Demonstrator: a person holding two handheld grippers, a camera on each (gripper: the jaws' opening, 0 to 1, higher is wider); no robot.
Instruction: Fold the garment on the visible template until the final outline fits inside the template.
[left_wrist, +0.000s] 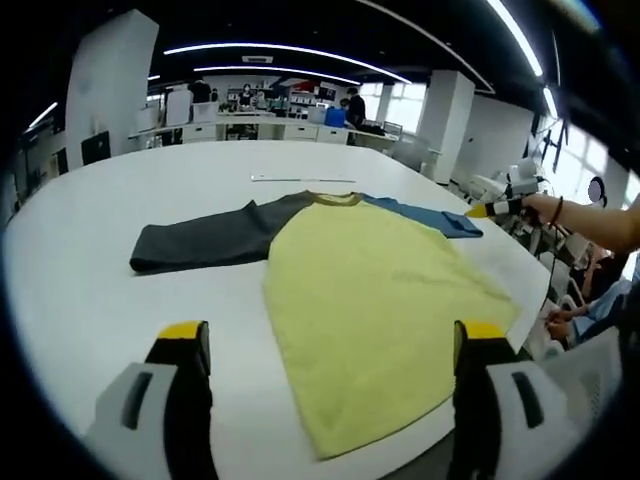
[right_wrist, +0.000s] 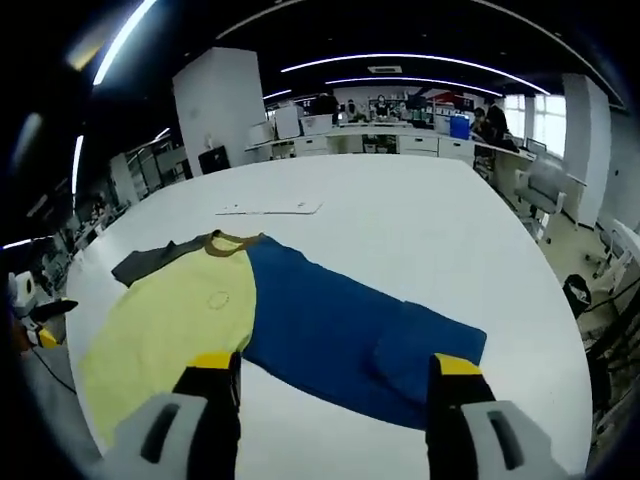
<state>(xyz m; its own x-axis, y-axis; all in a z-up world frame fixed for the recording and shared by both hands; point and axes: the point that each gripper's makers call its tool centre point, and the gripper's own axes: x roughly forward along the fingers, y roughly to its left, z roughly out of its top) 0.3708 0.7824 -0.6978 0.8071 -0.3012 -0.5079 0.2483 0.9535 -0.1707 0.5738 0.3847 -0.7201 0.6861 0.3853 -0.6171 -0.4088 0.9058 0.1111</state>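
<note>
both jaws of the left gripper (left_wrist: 330, 345) rise at 6 o'clock in the left gripper view, yellow-tipped, set wide apart, gripping nothing. right gripper (right_wrist: 335, 372) in the right gripper view likewise: jaws wide, nothing between them. no readable writing or brand marks anywhere; too small or blurred to tell.

surface: large white table (left_wrist: 90, 290), rounded edge, matte. room: open-plan hall, dark ceiling with long curved light strips (right_wrist: 400, 60), white square columns (left_wrist: 105, 85), desks and a few people at 12 o'clock far back. a thin pale strip (right_wrist: 268, 208) lies flat on the table beyond the collar.

garment (left_wrist: 370, 290): raglan t-shirt lying flat, yellow-green body, olive-brown collar (left_wrist: 335, 198), one dark grey sleeve (left_wrist: 205, 240) spread toward 9 o'clock in the left gripper view, one blue sleeve (right_wrist: 340, 335) spread toward 5 o'clock in the right gripper view, its cuff end doubled over. hem reaches the table's near edge.

a person's hand (left_wrist: 545, 207) at 3 o'clock in the left gripper view, with a yellow-tipped tool, just beside the blue cuff.
</note>
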